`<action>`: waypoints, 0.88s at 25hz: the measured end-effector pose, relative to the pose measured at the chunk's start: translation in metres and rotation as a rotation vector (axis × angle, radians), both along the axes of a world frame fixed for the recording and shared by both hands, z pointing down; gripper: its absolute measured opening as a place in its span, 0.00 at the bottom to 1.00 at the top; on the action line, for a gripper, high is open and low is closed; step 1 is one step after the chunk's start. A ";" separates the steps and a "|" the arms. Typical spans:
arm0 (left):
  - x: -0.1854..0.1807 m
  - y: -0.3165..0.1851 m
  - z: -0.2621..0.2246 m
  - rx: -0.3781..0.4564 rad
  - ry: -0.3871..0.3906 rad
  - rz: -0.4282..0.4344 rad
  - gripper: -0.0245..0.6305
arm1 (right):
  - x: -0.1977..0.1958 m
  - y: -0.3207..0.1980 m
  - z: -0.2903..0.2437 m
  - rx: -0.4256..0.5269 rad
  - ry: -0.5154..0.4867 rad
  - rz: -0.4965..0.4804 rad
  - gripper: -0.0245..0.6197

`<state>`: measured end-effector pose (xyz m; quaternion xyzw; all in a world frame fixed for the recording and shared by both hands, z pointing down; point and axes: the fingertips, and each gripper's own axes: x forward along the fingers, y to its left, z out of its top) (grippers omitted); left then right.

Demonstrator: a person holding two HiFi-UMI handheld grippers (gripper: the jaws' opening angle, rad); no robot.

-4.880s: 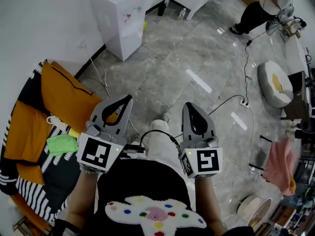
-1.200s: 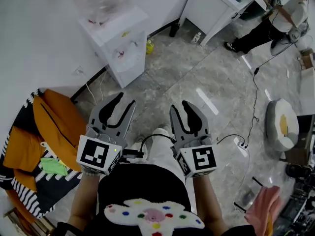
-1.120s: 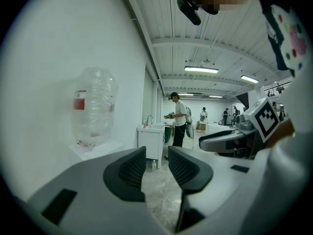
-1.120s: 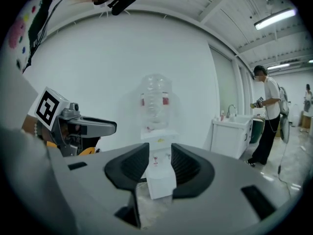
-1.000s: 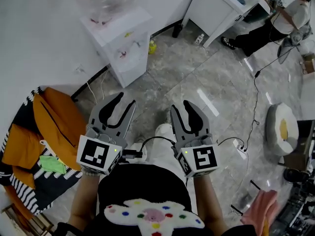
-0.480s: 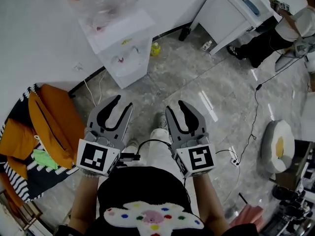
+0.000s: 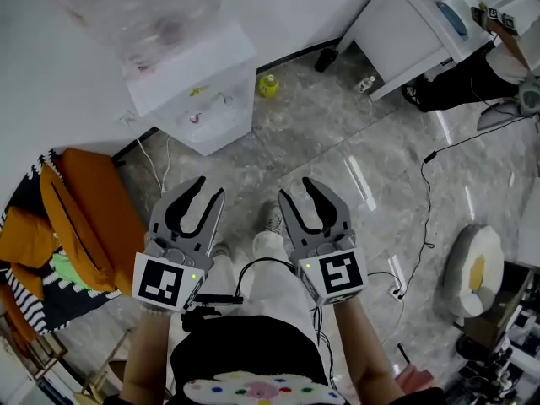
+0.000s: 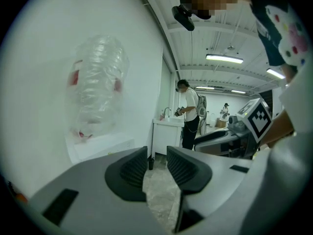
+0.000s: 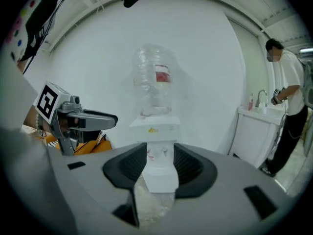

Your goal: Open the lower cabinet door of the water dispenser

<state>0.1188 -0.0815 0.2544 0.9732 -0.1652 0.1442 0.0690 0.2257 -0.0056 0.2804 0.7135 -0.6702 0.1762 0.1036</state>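
Note:
The white water dispenser (image 7: 201, 95) stands against the wall with a clear bottle (image 7: 139, 11) on top. In the right gripper view its lower cabinet front (image 9: 159, 179) shows between the jaws, some way off, door shut. My left gripper (image 7: 208, 194) and right gripper (image 7: 295, 194) are held side by side above the floor, short of the dispenser and touching nothing. The left jaws have just been closing a little and the right jaws opening; both stand open with nothing between them. From the left gripper (image 8: 156, 156) the dispenser (image 8: 100, 143) lies off to the left.
An orange bag (image 7: 89, 218) on striped fabric lies by the wall at left. The dispenser's cord (image 7: 162, 165) trails on the floor. A small yellow-green bottle (image 7: 268, 85) stands beside the dispenser. A white sink cabinet (image 7: 413, 24), a person (image 7: 477, 78) and a floor cable (image 7: 426, 192) are at right.
The dispenser has come nearer and larger in the head view as both grippers moved toward it and lower. The right jaws stand wider, the left slightly narrower.

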 end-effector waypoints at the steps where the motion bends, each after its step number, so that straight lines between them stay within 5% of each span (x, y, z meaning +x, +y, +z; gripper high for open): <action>1: 0.006 -0.003 0.005 0.000 -0.009 -0.001 0.22 | 0.006 -0.004 0.007 -0.004 -0.005 -0.005 0.28; 11: 0.041 -0.023 0.065 -0.028 -0.034 -0.045 0.24 | 0.045 -0.037 0.088 -0.076 -0.024 -0.082 0.31; 22: 0.066 -0.036 0.144 -0.069 -0.064 -0.081 0.26 | 0.066 -0.082 0.180 -0.043 -0.067 -0.161 0.33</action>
